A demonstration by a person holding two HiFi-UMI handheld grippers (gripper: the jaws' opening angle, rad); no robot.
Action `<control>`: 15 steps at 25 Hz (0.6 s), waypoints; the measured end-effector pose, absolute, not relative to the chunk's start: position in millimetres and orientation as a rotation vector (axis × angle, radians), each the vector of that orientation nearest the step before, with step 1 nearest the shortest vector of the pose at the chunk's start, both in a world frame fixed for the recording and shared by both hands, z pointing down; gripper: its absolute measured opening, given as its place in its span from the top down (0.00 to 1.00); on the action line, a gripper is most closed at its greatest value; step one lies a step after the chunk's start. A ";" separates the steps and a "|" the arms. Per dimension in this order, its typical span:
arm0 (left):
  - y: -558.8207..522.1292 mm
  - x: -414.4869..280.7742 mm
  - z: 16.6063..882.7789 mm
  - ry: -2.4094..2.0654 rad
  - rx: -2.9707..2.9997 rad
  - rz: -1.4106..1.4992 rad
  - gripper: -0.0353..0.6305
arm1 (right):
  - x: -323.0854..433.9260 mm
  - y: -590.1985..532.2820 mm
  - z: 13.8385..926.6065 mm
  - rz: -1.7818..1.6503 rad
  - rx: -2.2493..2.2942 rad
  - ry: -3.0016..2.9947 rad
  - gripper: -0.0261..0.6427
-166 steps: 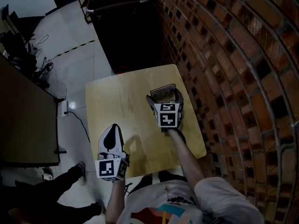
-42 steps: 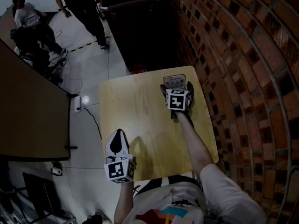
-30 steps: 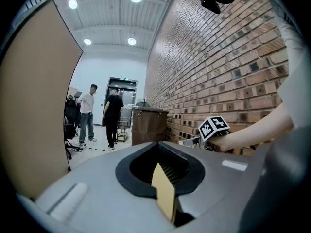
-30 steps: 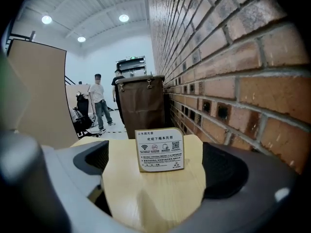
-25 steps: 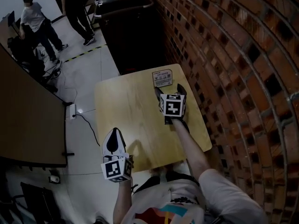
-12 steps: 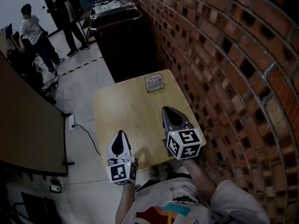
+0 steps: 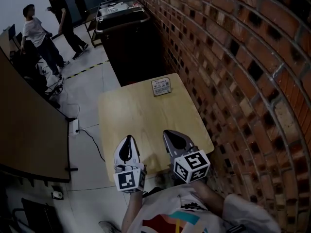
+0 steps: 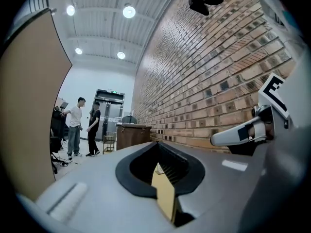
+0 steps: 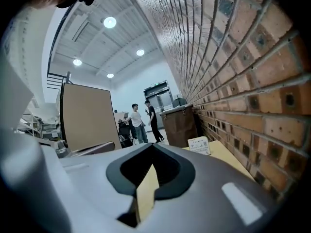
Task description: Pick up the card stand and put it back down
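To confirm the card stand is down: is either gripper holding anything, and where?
Nothing is held. The left gripper and the right gripper are shut and empty; the card stand sits apart on the table.

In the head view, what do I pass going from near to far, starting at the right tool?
right tool → table → card stand → dark cabinet

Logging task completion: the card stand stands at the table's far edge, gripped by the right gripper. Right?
No: the card stand stands at the table's far edge ungripped; the right gripper is shut, empty, at the near edge, per the head view.
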State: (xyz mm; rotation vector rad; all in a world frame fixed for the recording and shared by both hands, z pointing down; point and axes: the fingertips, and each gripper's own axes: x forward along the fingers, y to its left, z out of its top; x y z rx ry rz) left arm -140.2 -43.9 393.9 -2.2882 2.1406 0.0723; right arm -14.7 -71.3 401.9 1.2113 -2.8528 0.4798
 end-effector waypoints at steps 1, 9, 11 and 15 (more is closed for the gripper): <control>-44.4 -139.4 393.1 2.140 -2.286 0.072 0.94 | -13.8 -73.5 402.8 0.477 1.213 -2.848 0.94; -49.3 -138.5 394.5 2.162 -2.280 0.077 0.94 | -4.4 -87.0 406.8 0.465 1.235 -2.827 0.94; -51.3 -137.7 395.4 2.169 -2.280 0.078 0.94 | -1.4 -90.3 407.2 0.463 1.236 -2.824 0.94; -55.9 -134.4 395.7 2.163 -2.282 0.080 0.94 | 3.0 -98.4 403.4 0.460 1.243 -2.832 0.94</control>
